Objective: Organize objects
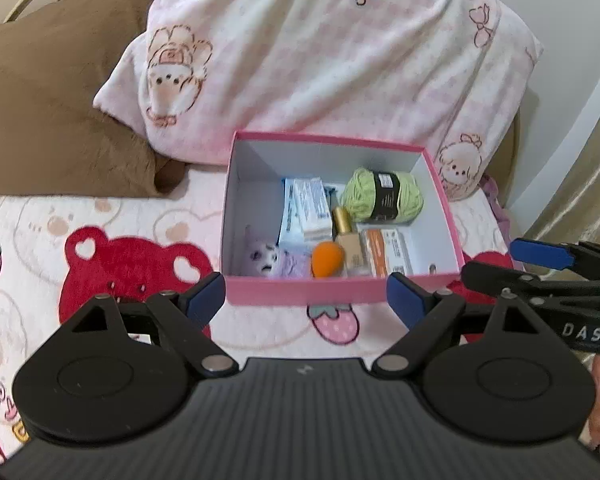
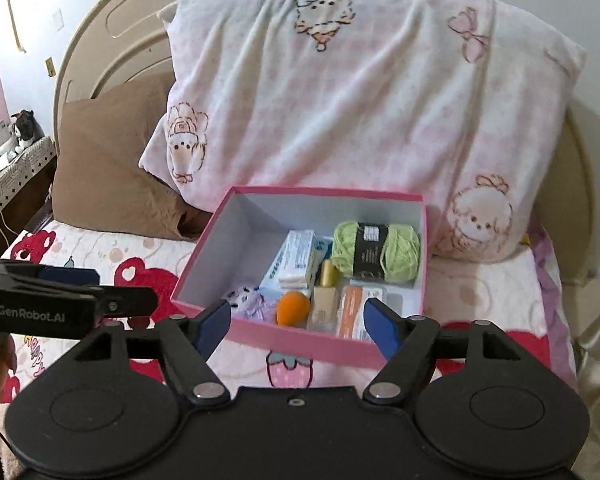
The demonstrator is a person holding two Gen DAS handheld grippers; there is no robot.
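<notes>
1. The surface is a bed covered with a pale blanket (image 1: 40, 240) printed with red bears and pink strawberries.
2. A large pink-and-white pillow (image 2: 360, 100) with cartoon animal prints leans against a cream headboard (image 2: 100, 40); a brown pillow (image 2: 108, 168) sits to its left.
3. At the far left of the right wrist view, a side table (image 2: 12, 168) carries a small black-and-white plush toy (image 2: 24, 128) and some cables.
4. A pink box (image 1: 340, 290) with a white interior stands open on the blanket, its far edge touching the printed pillow.
5. Inside the box lie a green yarn skein (image 1: 382, 196) with a black label at the far right, a blue-and-white carton (image 1: 306, 210) beside it, a gold-capped bottle (image 1: 350, 242), an orange sponge (image 1: 327, 264), an orange-and-white packet (image 1: 388, 258) and a lilac plush (image 1: 270, 260) along the near wall.
6. The left gripper (image 1: 306, 300) hovers just in front of the box's near wall, its blue-padded jaws spread wide and holding nothing.
7. The right gripper (image 2: 296, 326) hangs over the box's near wall, jaws likewise parted and empty, with the sponge, bottle and packet lying between and just beyond the fingertips.
8. Each gripper shows at the edge of the other's view, side by side.
</notes>
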